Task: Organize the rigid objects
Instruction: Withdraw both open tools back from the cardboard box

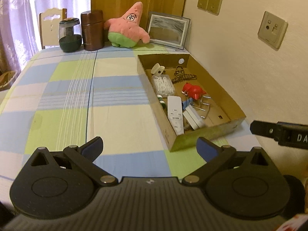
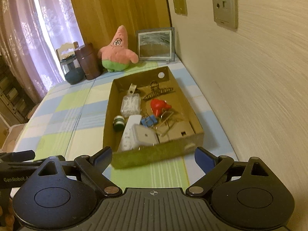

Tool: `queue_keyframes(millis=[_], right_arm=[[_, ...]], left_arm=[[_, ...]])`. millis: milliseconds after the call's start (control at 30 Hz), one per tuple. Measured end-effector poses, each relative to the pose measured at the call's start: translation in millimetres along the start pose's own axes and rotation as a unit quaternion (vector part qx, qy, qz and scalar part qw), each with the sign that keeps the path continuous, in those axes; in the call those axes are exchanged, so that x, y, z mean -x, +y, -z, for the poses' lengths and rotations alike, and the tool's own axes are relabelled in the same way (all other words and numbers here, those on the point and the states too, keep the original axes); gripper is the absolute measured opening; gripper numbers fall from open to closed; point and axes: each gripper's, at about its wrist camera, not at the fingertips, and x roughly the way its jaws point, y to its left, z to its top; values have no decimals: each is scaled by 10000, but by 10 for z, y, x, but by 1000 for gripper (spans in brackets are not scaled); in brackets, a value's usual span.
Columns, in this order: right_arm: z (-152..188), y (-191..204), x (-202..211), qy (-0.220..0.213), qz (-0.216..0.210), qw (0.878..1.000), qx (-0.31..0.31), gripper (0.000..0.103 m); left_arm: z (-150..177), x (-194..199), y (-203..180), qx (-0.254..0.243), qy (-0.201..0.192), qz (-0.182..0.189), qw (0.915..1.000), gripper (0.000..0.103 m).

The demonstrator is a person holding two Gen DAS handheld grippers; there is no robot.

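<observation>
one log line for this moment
left tongs: open, empty | right tongs: open, empty | brown cardboard box: holds white remote control, red toy

Left wrist camera sits low behind its own spread tongs (image 1: pixel 149 148), looking forward across the checked tablecloth (image 1: pixel 115 100); the cardboard tray (image 1: pixel 221 90) lies ahead and to the right of those tongs, fairly near. Right wrist camera looks from behind its own open tongs (image 2: pixel 153 158), and here the tray (image 2: pixel 192 113) sits straight ahead, its near wall just beyond the fingertips. Both views face the far wall and share the tray, the pink plush star (image 1: pixel 127 27) (image 2: pixel 117 52), the framed picture (image 1: pixel 167 30) (image 2: pixel 156 44) and the wall sockets (image 1: pixel 209 2) (image 2: pixel 180 3).
</observation>
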Motion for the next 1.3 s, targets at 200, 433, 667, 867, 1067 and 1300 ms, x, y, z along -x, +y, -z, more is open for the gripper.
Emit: queue_keyframes(millis=[200,433,667,867,1067,1300], right_arm=[[149,47,187,51,-5,10000,67,90],[291,177,324,122,-81,9996,221,90],[370,233,400,196,-161,9994,227,90],[383,264,404,212,-196,9993,237,90],[376,273,401,213,-186,9993,258,90],[385,283,392,219,-188,9992,265,90]], left_arm=[[131,258,3,62,-4,-68,10000,101],[246,471,27,79,-16,11,10000,102],[332,609,19,34,-131,-134,9998,102],[333,613,41,62,-156,-174,9997,102],[343,607,39,51,-146,-154,9998,102],[346,585,39,79,-105,-122,9998,102]])
